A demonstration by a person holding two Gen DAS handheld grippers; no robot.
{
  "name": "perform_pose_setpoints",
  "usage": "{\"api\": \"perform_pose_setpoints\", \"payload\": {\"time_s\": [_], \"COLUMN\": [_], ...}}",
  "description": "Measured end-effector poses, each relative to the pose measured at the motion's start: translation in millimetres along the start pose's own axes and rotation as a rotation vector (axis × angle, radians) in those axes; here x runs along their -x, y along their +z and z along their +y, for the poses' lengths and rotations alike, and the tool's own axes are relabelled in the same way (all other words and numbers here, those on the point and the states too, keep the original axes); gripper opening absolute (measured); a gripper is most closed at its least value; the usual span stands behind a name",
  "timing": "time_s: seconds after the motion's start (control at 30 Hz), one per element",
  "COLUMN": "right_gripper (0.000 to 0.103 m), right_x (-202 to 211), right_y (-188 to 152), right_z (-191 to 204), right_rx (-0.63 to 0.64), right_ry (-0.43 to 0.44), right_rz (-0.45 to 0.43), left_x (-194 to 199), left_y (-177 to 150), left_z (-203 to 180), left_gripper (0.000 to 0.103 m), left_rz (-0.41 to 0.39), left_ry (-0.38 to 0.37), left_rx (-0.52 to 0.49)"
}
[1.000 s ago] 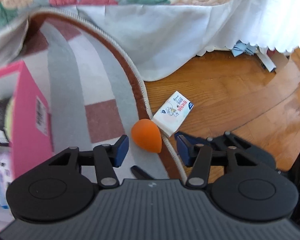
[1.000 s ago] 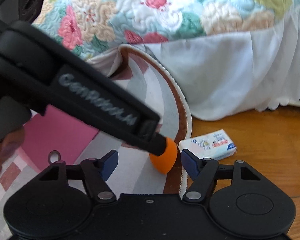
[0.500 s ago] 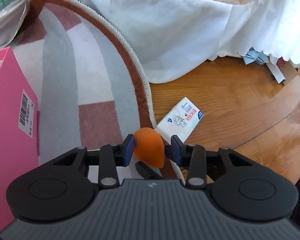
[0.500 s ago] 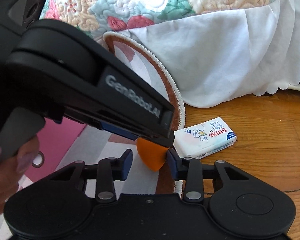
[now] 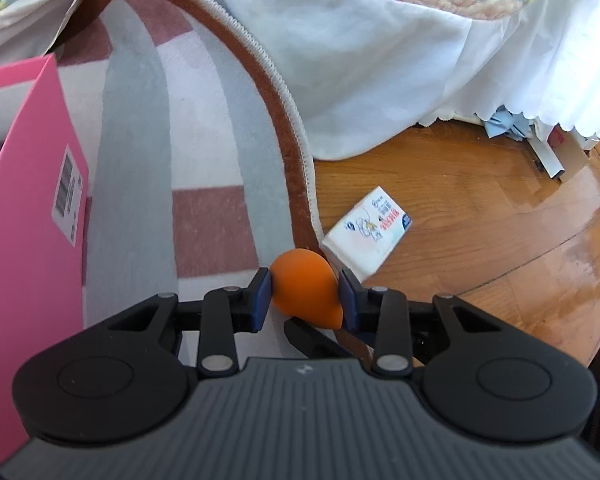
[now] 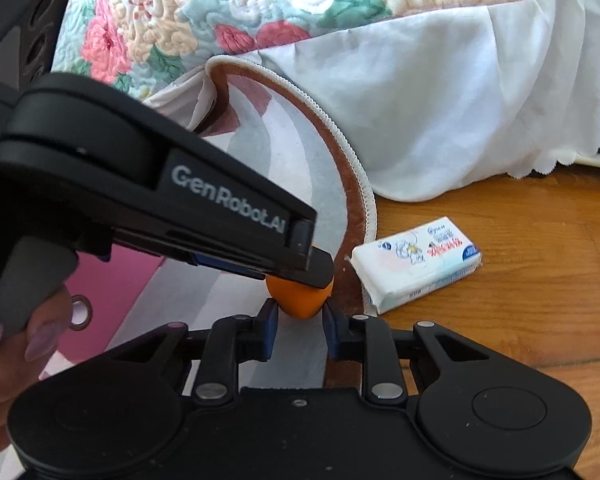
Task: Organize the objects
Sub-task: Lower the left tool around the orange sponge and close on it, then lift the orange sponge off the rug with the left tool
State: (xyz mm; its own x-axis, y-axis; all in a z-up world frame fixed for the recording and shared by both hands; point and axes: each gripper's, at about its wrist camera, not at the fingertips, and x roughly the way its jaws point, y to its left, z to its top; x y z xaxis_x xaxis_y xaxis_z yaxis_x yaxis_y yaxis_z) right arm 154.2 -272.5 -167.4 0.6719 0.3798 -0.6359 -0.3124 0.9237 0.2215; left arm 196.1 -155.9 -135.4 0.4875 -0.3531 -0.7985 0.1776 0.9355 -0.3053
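Observation:
An orange egg-shaped sponge [image 5: 304, 284] lies at the rug's brown border. My left gripper [image 5: 304, 292] has its blue pads against both sides of the sponge's wide part, and its jaws are closing. In the right wrist view the left gripper [image 6: 316, 268] reaches in from the left, over the sponge [image 6: 300, 300]. My right gripper [image 6: 300, 316] is closing too, with the sponge's narrow end between its pad tips and touching them. A white tissue pack [image 5: 368, 232] [image 6: 416, 264] lies on the wood floor just right of the sponge.
A pink box [image 5: 24, 220] stands on the striped rug [image 5: 204, 128] at the left. A bed with a white skirt [image 5: 360, 60] and a floral quilt closes off the far side. The wood floor [image 5: 480, 220] spreads to the right. A person's hand [image 6: 20, 344] holds the left gripper.
Both grippers stood wide with the sponge ahead of them. Both have since closed in on it, the right more sharply. The sponge and the tissue pack have stayed in place.

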Motion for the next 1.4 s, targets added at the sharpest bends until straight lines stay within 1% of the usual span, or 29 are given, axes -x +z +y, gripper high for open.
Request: {"api": "perform_pose_setpoints", "payload": {"time_s": [0.1, 0.2, 0.3, 0.37, 0.43, 0.57, 0.67, 0.73, 0.8, 0.87, 1.03, 1.1, 1.17, 1.4], "right_gripper": [0.028, 0.028, 0.029, 0.031, 0.031, 0.033, 0.034, 0.036, 0.039, 0.042, 0.042, 0.042, 0.042, 0.042], "right_x": [9, 15, 18, 19, 21, 21, 23, 20, 18, 16, 18, 23, 30, 58], "right_y": [-4, -8, -12, -16, -18, -25, -27, -26, -25, -24, -23, -24, -23, -18], "right_z": [0, 5, 6, 7, 7, 6, 5, 3, 3, 6, 14, 19, 23, 35], "right_rx": [-0.006, 0.007, -0.004, -0.006, -0.003, -0.001, -0.012, -0.016, -0.012, 0.006, 0.035, 0.054, 0.069, 0.068], "right_ry": [0.009, -0.008, -0.009, -0.008, 0.001, 0.009, 0.02, 0.026, 0.023, 0.015, -0.008, -0.02, -0.025, -0.008], "right_rz": [0.001, 0.01, 0.023, 0.023, 0.033, 0.059, 0.048, 0.047, 0.045, 0.045, 0.041, 0.032, 0.03, 0.034], "left_x": [6, 10, 12, 15, 16, 10, 10, 9, 11, 11, 14, 18, 25, 57], "left_y": [-6, -13, -20, -25, -28, -30, -31, -32, -33, -34, -36, -39, -41, -46], "left_z": [-5, -11, -14, -15, -15, -7, -4, -2, 0, 2, 0, -1, -3, -14], "left_gripper": [0.034, 0.034, 0.033, 0.033, 0.033, 0.034, 0.036, 0.036, 0.035, 0.035, 0.034, 0.034, 0.034, 0.033], "left_rz": [0.008, 0.025, 0.04, 0.04, 0.049, 0.077, 0.07, 0.07, 0.056, 0.054, 0.056, 0.062, 0.056, 0.066], "left_ry": [-0.008, -0.011, -0.017, -0.028, -0.033, -0.052, -0.062, -0.07, -0.078, -0.071, -0.07, -0.083, -0.087, -0.089], "left_rx": [-0.026, -0.054, -0.065, -0.077, -0.085, -0.049, -0.045, -0.037, -0.018, 0.013, -0.001, 0.001, -0.019, -0.086]}}
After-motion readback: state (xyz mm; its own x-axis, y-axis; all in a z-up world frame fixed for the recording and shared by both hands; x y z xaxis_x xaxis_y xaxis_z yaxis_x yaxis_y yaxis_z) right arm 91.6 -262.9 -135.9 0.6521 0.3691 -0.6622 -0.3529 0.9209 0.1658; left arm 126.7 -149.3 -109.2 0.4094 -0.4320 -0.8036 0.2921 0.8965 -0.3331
